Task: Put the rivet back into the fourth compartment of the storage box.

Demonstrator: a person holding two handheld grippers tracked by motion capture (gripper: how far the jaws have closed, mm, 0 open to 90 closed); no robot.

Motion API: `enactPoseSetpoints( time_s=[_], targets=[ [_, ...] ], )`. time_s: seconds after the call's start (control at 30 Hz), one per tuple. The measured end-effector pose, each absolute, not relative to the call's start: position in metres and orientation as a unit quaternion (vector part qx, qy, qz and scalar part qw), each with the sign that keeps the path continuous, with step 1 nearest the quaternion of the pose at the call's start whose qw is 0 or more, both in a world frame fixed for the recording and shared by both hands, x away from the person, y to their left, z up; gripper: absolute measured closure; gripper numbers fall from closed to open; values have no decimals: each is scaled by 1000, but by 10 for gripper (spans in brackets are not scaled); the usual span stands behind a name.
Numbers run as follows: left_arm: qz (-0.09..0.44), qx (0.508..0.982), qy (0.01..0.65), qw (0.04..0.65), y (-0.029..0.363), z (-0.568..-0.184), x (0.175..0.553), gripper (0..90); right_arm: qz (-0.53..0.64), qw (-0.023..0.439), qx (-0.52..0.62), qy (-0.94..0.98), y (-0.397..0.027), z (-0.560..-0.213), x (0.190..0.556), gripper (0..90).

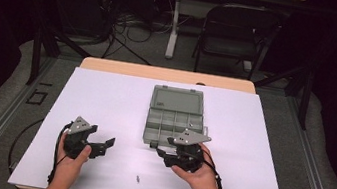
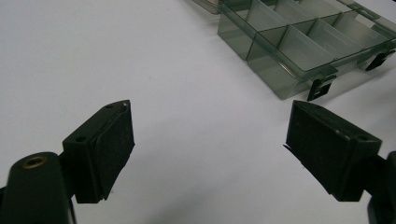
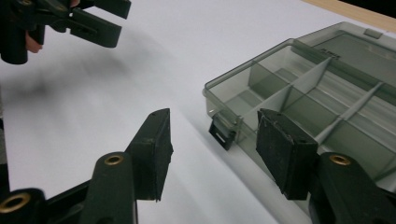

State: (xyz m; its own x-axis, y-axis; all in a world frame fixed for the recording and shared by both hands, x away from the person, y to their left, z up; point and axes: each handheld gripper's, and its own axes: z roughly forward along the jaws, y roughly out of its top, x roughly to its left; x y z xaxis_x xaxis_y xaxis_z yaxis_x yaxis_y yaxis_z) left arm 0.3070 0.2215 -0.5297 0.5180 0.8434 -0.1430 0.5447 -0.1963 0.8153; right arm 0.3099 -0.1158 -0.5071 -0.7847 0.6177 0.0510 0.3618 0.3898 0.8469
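An open grey see-through compartment box (image 1: 147,127) lies on the white table top, its lid (image 1: 177,99) folded back away from me. The compartments that I can see hold nothing in the left gripper view, where the box (image 2: 271,77) sits at the upper right. My left gripper (image 1: 104,146) (image 2: 210,116) stands open over bare white surface, left of the box. My right gripper (image 1: 162,157) (image 3: 215,121) is open too, low over the table at the box's near left corner (image 3: 224,100), beside a black latch (image 3: 222,135). Nothing is between either pair of jaws.
A small screw (image 1: 137,177) lies on the white sheet near the front edge, between my hands. The left gripper (image 3: 122,21) appears at the top left of the right gripper view. A folding chair (image 1: 231,33) and floor cables (image 1: 131,28) lie beyond the table.
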Motion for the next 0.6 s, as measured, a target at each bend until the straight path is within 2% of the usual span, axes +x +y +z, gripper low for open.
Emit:
enactPoseSetpoints(
  time_s=[0.6],
  targets=[
    [172, 755, 459, 436, 222, -529, 307, 152, 460, 109, 276, 837, -95, -524, 300, 458]
  ],
)
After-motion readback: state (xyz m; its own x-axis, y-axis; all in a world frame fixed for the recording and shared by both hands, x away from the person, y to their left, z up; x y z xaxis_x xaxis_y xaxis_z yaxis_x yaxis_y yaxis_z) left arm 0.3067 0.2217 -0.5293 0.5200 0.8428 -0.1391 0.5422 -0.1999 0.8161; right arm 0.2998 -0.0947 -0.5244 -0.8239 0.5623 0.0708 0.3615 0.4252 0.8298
